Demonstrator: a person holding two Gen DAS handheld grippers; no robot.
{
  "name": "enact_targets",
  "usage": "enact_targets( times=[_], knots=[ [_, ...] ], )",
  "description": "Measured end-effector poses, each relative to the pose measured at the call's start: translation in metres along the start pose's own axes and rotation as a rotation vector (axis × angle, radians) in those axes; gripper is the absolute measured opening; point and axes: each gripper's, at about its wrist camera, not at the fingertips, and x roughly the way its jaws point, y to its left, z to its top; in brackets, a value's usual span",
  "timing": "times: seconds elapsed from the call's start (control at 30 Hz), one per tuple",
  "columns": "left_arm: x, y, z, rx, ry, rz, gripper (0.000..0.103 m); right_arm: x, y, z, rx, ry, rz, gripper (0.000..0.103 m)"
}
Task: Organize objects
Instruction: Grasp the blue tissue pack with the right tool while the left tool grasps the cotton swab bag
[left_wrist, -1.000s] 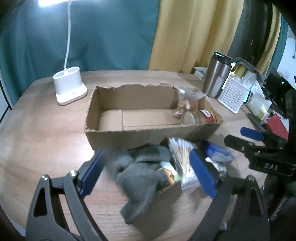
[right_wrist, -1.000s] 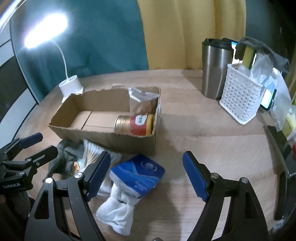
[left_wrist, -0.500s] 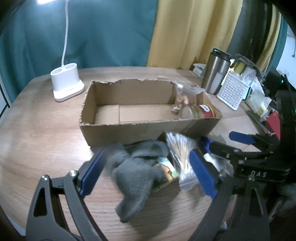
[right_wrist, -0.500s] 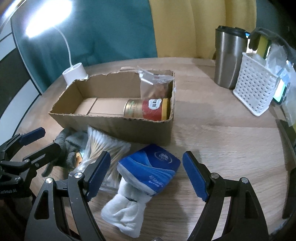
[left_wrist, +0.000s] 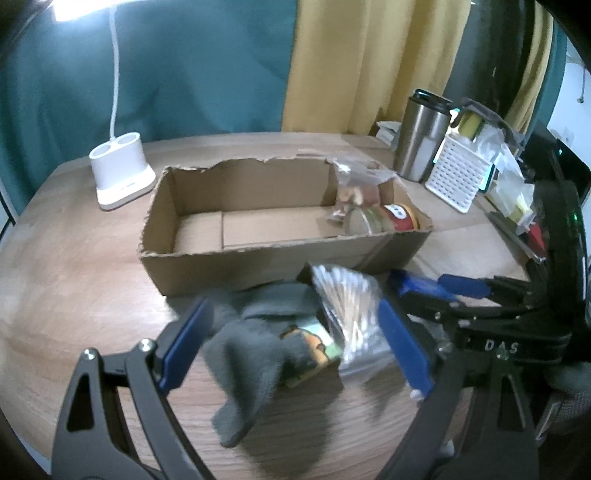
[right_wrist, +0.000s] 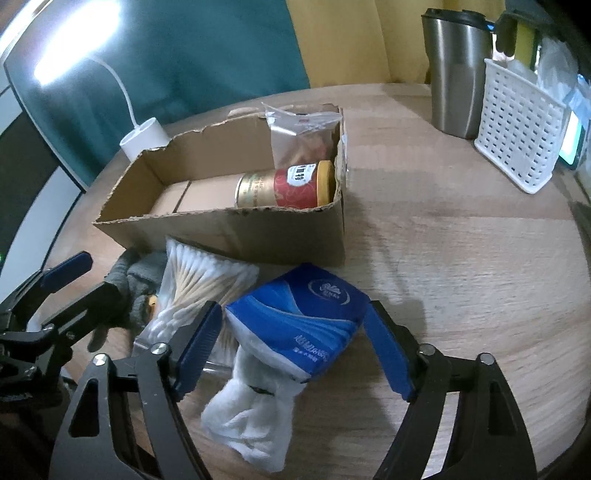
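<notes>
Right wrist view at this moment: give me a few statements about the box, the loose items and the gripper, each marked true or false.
1. The red and gold can lies on its side inside the cardboard box. True.
2. The blue tissue pack is already in the box. False: it lies on the table in front of the box, between the pads of the right gripper.
3. The bag of cotton swabs lies outside the box, beside the tissue pack. True.
4. The right gripper's jaws have just been opening. False: they have just been closing, with the tissue pack between them.
5. The steel tumbler lies tipped over. False: it stands upright next to the white basket.
</notes>
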Motion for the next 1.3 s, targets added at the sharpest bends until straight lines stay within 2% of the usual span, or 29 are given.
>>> enact_targets(
  times=[0.33, 0.53, 0.77, 0.9, 1.07, 1.1, 1.2, 1.3],
  knots=[
    [0.01, -0.026, 0.0, 0.074, 0.011, 0.026, 0.091, -0.009, -0.006, -0.007, -0.029, -0.021, 0.015, 0.057],
    [0.019, -0.046, 0.003, 0.116, 0.021, 0.01, 0.091, -0.018, -0.02, -0.012, -0.025, -0.045, 0.013, 0.049],
    [0.04, -0.056, 0.003, 0.11, 0.098, -0.028, 0.091, -0.022, -0.037, -0.018, -0.011, -0.055, 0.02, 0.048],
    [0.05, -0.057, 0.002, 0.101, 0.125, -0.018, 0.091, -0.025, -0.042, -0.019, -0.006, -0.06, 0.023, 0.048],
    [0.056, -0.056, 0.003, 0.094, 0.141, -0.011, 0.072, -0.026, -0.051, -0.02, 0.004, -0.063, 0.02, 0.048],
    [0.056, -0.056, 0.004, 0.094, 0.144, -0.014, 0.066, -0.026, -0.053, -0.02, 0.006, -0.061, 0.019, 0.048],
    [0.057, -0.056, 0.004, 0.103, 0.151, -0.006, 0.062, -0.025, -0.055, -0.02, 0.009, -0.06, 0.019, 0.048],
    [0.06, -0.062, 0.003, 0.147, 0.156, 0.033, 0.06, -0.025, -0.057, -0.02, 0.01, -0.063, 0.022, 0.048]
  ],
)
